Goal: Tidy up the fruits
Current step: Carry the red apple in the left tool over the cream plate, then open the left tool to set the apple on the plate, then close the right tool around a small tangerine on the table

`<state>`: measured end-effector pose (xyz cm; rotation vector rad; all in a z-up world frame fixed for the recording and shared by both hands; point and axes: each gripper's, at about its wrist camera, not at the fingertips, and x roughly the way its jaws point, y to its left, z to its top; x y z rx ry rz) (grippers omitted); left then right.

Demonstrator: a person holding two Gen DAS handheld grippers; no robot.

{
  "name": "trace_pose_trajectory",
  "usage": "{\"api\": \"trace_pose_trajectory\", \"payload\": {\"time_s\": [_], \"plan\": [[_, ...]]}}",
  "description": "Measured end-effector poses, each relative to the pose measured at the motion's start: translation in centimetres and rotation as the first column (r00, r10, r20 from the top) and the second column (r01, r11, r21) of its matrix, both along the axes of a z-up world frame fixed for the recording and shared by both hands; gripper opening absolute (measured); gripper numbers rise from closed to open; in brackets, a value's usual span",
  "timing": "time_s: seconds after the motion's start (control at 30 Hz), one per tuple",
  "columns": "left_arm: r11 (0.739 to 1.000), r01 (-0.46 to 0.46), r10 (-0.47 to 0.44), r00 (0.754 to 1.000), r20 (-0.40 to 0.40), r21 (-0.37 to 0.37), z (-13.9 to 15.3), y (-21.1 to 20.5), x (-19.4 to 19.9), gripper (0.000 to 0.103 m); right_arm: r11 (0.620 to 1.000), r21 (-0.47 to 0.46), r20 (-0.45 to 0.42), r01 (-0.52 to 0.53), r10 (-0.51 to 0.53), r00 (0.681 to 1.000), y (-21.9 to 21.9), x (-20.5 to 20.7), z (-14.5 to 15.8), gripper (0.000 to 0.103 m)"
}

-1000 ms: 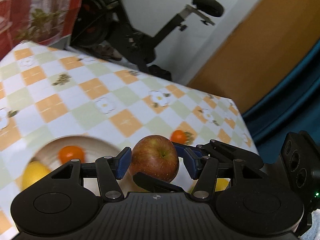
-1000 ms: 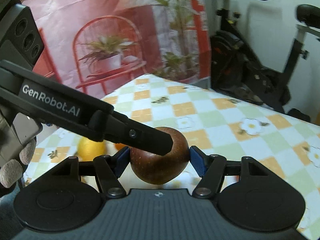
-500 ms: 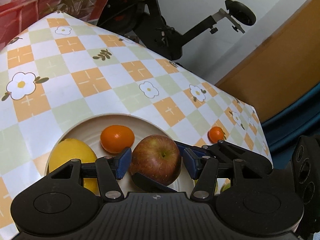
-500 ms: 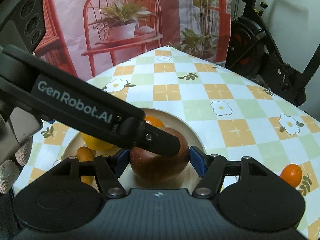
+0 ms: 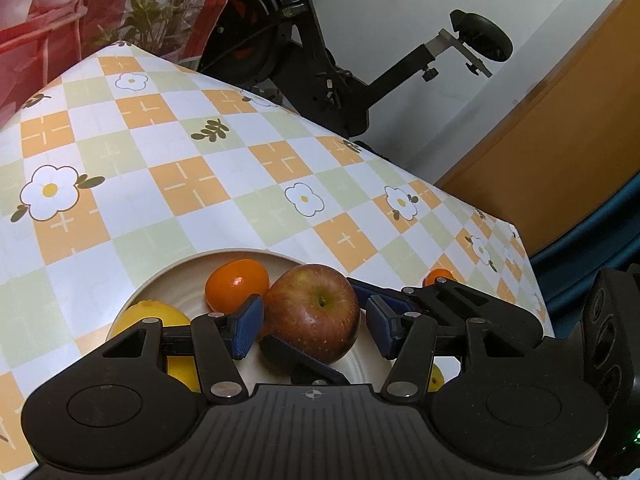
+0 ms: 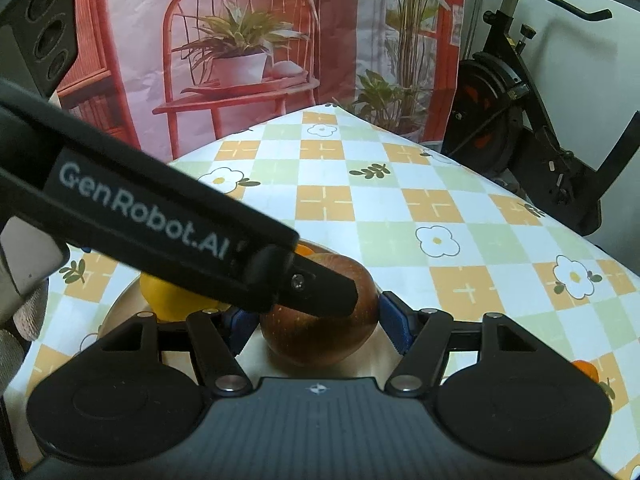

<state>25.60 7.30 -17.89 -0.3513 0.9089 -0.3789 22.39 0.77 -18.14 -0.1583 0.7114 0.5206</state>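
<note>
A red apple rests in the cream plate, beside an orange and a lemon. My left gripper stands open around the apple, with gaps between its blue pads and the fruit. My right gripper also straddles the apple from another side, jaws slightly apart from it. The left gripper's finger crosses in front of the apple in the right wrist view. The lemon shows behind it.
A small orange lies on the checkered tablecloth to the right of the plate; it also shows in the right wrist view. Another yellow fruit peeks out below the right gripper. An exercise bike stands behind the table.
Both grippers carried the apple over the plate and lowered it. The jaws have widened and the apple now sits in the plate beside the orange.
</note>
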Motion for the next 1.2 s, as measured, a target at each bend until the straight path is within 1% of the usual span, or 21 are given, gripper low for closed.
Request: {"api": "trace_pose_trajectory", "payload": {"time_s": [0.2,0.3,0.5,0.63,0.8,0.9,0.97,1.07,1.2], "plan": [[1.000,-0.014,0.014,0.999,0.034,0.017,1.4,0.0,-0.2,0.059,1.000,-0.012,-0.020,0.014,-0.015,1.000,-0.4,-0.3,0.7,0.068],[0.999,-0.012,0.010,0.998,0.067,0.029,2.7,-0.4,-0.4,0.059,1.000,0.018,-0.029,0.003,-0.002,1.000,-1.5,-0.7,1.3,0.068],[0.999,0.004,-0.009,0.992,0.128,0.043,5.0,-2.5,-0.8,0.059,0.995,0.095,-0.031,0.011,-0.008,0.999,-5.3,-1.8,3.3,0.068],[0.998,0.033,-0.042,0.987,0.155,0.057,5.8,-4.6,-0.6,0.059,0.992,0.112,-0.020,0.062,-0.060,0.998,-8.9,-1.9,4.4,0.068],[0.992,0.080,-0.096,0.980,0.175,0.095,5.6,-7.9,0.3,0.059,0.981,0.110,-0.006,0.159,-0.160,0.987,-13.6,-1.2,4.8,0.068],[0.991,0.098,-0.113,0.979,0.169,0.094,5.1,-9.7,1.5,0.059,0.972,0.106,-0.001,0.211,-0.213,0.977,-16.0,-0.9,4.4,0.068],[0.989,0.113,-0.126,0.980,0.155,0.092,4.5,-10.8,2.3,0.059,0.968,0.104,-0.007,0.227,-0.228,0.974,-17.3,-0.7,3.8,0.067],[0.987,0.137,-0.146,0.982,0.123,0.079,3.6,-12.5,3.4,0.059,0.968,0.088,-0.024,0.236,-0.235,0.972,-18.5,-0.3,2.5,0.062],[0.980,0.181,-0.188,0.978,0.094,0.081,2.3,-14.7,4.3,0.058,0.974,0.075,-0.054,0.214,-0.210,0.976,-19.2,0.3,0.8,0.056]]}}
